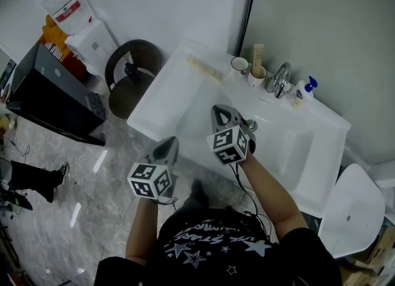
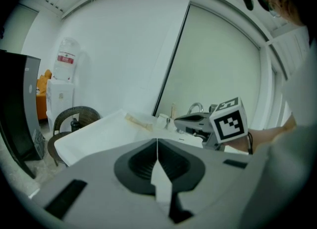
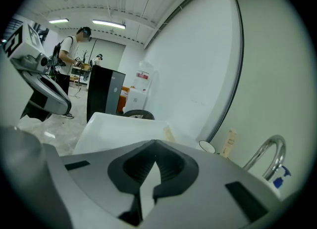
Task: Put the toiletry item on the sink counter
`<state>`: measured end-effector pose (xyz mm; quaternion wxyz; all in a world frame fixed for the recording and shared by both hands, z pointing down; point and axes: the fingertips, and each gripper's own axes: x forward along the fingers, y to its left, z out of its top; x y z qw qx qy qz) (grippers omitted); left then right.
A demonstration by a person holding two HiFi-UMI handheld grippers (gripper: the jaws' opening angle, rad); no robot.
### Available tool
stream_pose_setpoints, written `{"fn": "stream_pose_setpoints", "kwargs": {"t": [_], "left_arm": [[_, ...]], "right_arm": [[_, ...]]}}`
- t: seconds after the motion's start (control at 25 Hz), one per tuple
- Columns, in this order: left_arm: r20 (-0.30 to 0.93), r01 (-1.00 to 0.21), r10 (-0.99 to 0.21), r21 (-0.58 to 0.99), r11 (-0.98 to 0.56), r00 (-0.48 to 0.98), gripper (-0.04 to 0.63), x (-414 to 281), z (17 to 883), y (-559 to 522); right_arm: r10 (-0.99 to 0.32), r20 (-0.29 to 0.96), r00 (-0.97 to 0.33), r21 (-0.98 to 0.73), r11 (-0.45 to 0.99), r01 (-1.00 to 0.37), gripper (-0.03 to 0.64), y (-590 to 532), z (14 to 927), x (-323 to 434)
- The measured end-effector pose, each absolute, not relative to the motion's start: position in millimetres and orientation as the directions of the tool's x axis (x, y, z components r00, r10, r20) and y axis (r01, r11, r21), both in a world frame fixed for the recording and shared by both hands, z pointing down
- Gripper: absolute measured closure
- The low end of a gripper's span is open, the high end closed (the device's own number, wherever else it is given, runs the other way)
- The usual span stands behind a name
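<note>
A long flat beige toiletry item (image 1: 205, 68) lies on the white sink counter (image 1: 166, 102), near its back edge and left of the basin. In the left gripper view the item (image 2: 138, 120) shows far ahead on the counter. My left gripper (image 1: 168, 147) hovers at the counter's front edge, jaws shut with nothing in them (image 2: 157, 144). My right gripper (image 1: 220, 113) is over the basin's front left, also shut and empty (image 3: 154, 145). It faces the item (image 3: 169, 134) and the faucet (image 3: 265, 156).
Two cups (image 1: 239, 64) and a tube (image 1: 257, 53) stand left of the faucet (image 1: 281, 79), and a blue-capped bottle (image 1: 307, 87) to its right. A wicker chair (image 1: 133, 75), a water dispenser (image 1: 80, 25) and a black cabinet (image 1: 49, 93) stand on the left. A white lidded bin (image 1: 355, 210) is at right.
</note>
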<state>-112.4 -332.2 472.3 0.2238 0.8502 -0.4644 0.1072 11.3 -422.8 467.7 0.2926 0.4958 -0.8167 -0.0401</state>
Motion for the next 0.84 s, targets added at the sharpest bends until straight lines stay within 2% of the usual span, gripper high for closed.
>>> {"fn": "stream_pose_setpoints", "kwargs": {"t": [0.84], "left_arm": [[0.327,-0.868,-0.806,0.249,-0.429,0.493,0.577,-57,446,-219]], "right_arm": [[-0.833,0.368,-0.412,0.335,0.533,-0.777,0.603,-292,437,68]]}}
